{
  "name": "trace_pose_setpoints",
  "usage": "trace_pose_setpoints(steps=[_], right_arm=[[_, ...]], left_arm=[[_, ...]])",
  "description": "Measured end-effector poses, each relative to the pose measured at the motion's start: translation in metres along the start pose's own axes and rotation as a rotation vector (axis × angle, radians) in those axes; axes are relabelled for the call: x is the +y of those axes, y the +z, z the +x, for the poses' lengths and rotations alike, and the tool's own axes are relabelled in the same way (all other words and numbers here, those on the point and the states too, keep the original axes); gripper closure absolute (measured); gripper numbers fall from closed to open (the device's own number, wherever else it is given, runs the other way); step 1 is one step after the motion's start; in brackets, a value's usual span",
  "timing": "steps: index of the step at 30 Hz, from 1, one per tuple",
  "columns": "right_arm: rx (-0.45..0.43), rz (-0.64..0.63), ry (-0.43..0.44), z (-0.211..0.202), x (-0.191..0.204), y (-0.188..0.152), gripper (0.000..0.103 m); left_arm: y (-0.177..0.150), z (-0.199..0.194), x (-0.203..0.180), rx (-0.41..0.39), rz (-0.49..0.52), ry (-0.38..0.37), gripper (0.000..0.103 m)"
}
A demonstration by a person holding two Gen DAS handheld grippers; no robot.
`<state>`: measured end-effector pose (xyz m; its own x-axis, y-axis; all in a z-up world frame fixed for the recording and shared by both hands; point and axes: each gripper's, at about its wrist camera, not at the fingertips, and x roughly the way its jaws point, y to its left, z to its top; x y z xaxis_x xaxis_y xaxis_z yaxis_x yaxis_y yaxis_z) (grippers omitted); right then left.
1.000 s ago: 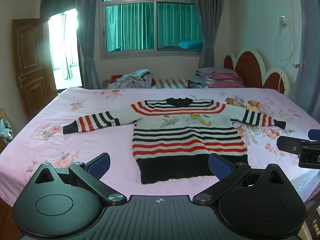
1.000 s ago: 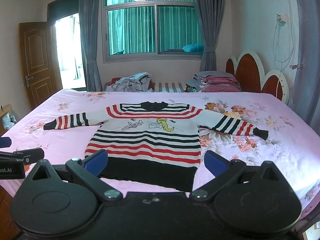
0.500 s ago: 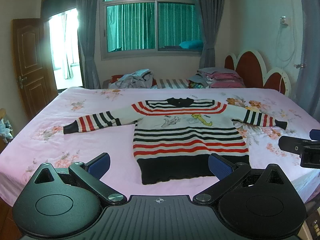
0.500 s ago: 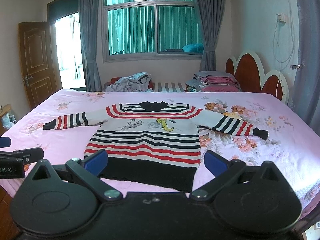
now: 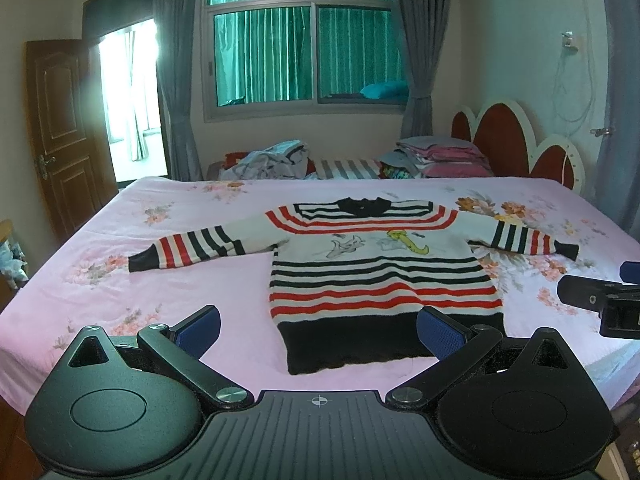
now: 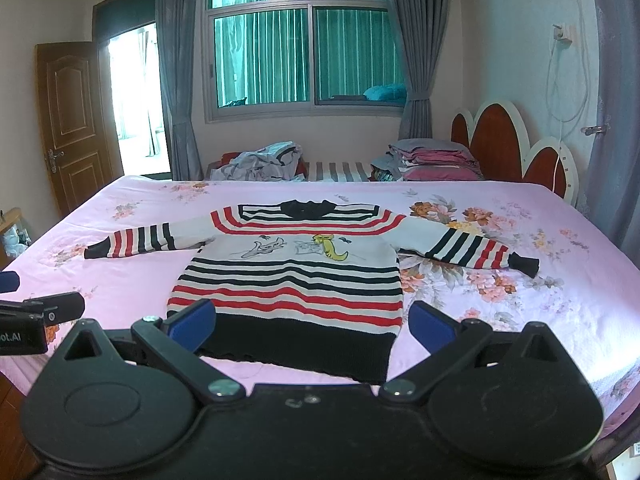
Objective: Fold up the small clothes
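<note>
Hand-held gripper (image 5: 318, 330) spread wide before sweater (image 5: 380, 280) hem

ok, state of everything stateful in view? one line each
striped sweater: spread flat on the bed, sleeves out, unfolded
left gripper: open, holding nothing
right gripper: open, holding nothing
door: open
window: shut, curtains drawn back
folded pile: stacked beyond the bed

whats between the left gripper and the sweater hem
Nothing but bare pink floral sheet. The left wrist view shows the open left gripper short of the striped sweater, hem untouched.
</note>
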<state>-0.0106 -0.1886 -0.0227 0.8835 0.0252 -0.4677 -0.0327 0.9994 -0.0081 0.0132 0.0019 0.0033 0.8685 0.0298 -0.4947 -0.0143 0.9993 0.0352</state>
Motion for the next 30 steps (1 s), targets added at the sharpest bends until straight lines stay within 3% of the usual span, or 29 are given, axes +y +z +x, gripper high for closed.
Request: trace_pose_setpoints(steps=[13, 30], right_arm=[[0.006, 0.008, -0.013, 0.011, 0.003, 0.0, 0.0], [-0.049, 0.088, -0.121, 0.051, 0.018, 0.024, 0.008]], left_arm=[[0.008, 0.016, 0.007, -0.012, 0.001, -0.02, 0.0], [0.032, 0.066, 0.049, -0.045, -0.012, -0.08, 0.0]])
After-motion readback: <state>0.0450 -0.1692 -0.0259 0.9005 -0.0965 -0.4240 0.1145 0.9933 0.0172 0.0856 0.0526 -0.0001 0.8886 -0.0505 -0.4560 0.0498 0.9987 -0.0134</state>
